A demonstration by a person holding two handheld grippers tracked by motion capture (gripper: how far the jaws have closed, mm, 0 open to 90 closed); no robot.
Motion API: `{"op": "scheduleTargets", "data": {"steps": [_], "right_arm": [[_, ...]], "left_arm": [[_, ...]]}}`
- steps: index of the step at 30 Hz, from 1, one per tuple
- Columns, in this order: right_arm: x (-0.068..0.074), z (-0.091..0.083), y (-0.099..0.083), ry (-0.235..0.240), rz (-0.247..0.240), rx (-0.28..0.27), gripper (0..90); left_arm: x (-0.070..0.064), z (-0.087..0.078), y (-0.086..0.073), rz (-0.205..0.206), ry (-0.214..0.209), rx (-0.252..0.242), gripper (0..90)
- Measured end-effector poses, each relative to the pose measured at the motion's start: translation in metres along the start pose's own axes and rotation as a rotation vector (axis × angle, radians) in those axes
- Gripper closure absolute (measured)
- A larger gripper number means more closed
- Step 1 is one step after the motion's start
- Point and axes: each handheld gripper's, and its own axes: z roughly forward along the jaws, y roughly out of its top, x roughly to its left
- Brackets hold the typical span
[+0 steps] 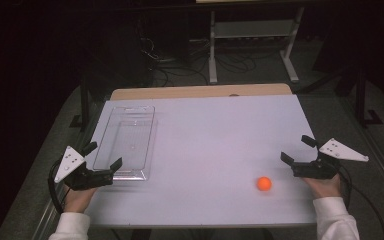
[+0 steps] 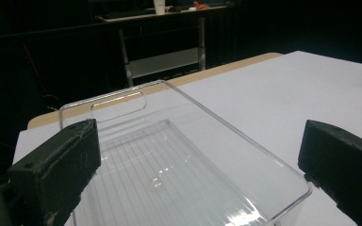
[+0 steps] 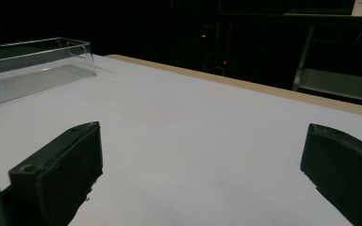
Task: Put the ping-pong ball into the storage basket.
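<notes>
Both grippers — left gripper (image 1: 103, 156) at the clear bin's (image 1: 125, 127) near end, right gripper (image 1: 298, 148) just right of the orange ball (image 1: 264, 183) — jaws wide, empty; prob. staged for pickup.

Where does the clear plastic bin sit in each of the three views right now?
High view: the clear plastic bin lies at the left of the white table, long side running away from the person, just ahead of the left tongs.
Left gripper view: lower centre, between the open jaws.
Right gripper view: upper left corner, far off.
Shared landmark: the table's tan far edge.
</notes>
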Motion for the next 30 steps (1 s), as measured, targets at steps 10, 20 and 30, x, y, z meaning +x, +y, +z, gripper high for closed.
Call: {"op": "scheduleTargets", "data": {"steps": [10, 20, 30], "right_arm": [[0.000, -0.001, 0.000, -0.003, -0.002, 0.000, 0.0], [0.000, 0.000, 0.000, -0.003, -0.004, 0.004, 0.0], [0.001, 0.001, 0.000, 0.000, -0.008, 0.011, 0.0]], "left_arm": [[-0.005, 0.008, 0.019, 0.050, -0.032, 0.015, 0.0], [-0.011, 0.017, 0.035, 0.098, -0.066, 0.039, 0.0], [-0.018, 0.031, 0.045, 0.128, -0.115, 0.069, 0.0]]}}
